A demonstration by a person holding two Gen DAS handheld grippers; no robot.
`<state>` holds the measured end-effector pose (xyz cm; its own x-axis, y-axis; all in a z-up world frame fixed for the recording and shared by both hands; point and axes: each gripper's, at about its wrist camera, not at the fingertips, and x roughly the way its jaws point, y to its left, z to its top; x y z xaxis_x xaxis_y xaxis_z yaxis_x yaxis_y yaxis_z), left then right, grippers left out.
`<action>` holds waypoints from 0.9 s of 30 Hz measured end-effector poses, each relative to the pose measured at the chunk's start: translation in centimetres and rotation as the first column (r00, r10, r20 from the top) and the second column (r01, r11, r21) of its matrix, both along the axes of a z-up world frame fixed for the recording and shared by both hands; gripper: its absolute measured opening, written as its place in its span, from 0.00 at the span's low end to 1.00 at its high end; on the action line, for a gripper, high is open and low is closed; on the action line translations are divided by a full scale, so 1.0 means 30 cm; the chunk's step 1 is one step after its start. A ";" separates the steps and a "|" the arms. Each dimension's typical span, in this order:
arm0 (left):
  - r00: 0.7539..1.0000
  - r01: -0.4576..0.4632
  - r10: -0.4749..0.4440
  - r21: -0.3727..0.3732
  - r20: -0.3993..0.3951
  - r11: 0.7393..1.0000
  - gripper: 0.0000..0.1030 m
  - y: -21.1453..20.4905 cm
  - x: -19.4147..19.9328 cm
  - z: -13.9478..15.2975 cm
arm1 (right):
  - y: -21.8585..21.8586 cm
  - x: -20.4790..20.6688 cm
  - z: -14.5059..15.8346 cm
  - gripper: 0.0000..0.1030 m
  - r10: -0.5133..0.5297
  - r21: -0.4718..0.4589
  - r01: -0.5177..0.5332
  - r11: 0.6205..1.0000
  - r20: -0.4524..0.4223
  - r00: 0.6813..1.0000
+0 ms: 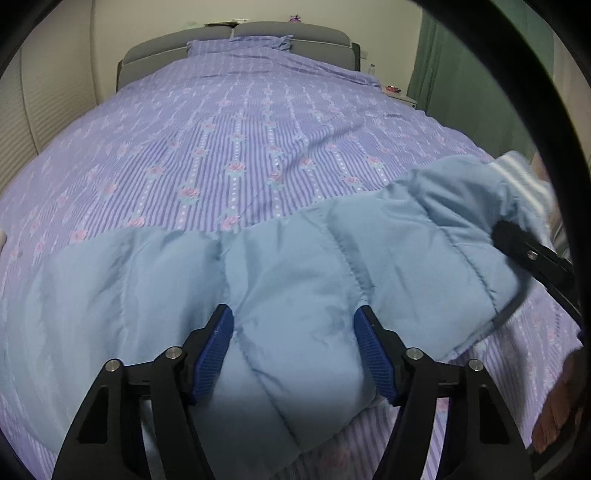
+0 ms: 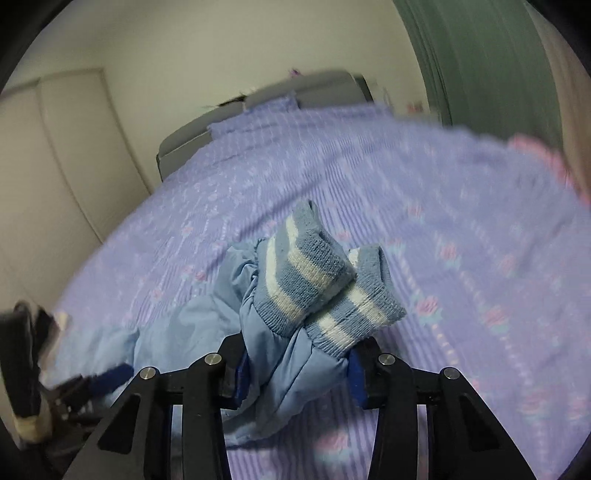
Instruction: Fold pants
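Note:
Light blue padded pants (image 1: 288, 280) lie across the near edge of a bed. My left gripper (image 1: 293, 328) is open, its blue pads on either side of the middle of the pants. My right gripper (image 2: 297, 365) is shut on the pants' leg ends (image 2: 291, 354), just below the two striped knit cuffs (image 2: 321, 288), and holds them raised above the bed. In the left wrist view the right gripper (image 1: 517, 243) shows at the right edge with the lifted legs and a cuff (image 1: 524, 177). The left gripper (image 2: 107, 376) shows blurred at lower left in the right wrist view.
The bed is covered by a purple striped floral duvet (image 1: 240, 140), with pillows and a grey headboard (image 1: 295, 33) at the far end. A wardrobe (image 2: 55, 155) stands left, a green curtain (image 1: 461, 74) and a nightstand (image 1: 404, 96) right.

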<state>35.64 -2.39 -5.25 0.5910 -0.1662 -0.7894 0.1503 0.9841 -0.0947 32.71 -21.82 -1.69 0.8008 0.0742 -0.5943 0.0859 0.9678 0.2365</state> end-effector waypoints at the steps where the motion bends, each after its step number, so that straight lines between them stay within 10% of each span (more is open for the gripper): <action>1: 1.000 -0.007 0.007 -0.004 0.000 1.000 0.59 0.012 -0.010 0.001 | 0.018 -0.023 0.020 0.41 0.004 -0.020 -0.003 1.000 0.011 1.000; 13: 0.997 -0.058 0.057 -0.030 -0.049 0.998 0.24 0.136 -0.069 -0.004 | 0.159 -0.205 0.156 0.40 0.078 -0.113 -0.067 0.991 0.093 0.993; 20: 0.992 -0.001 -0.005 -0.047 -0.129 0.999 0.22 0.156 -0.009 -0.020 | 0.218 -0.222 0.195 0.39 0.109 -0.121 -0.097 0.988 0.092 0.990; 27: 0.997 -0.070 0.067 -0.117 -0.031 0.991 0.22 0.288 -0.128 0.168 | 0.293 -0.250 0.242 0.37 0.143 -0.158 -0.125 0.979 0.106 0.984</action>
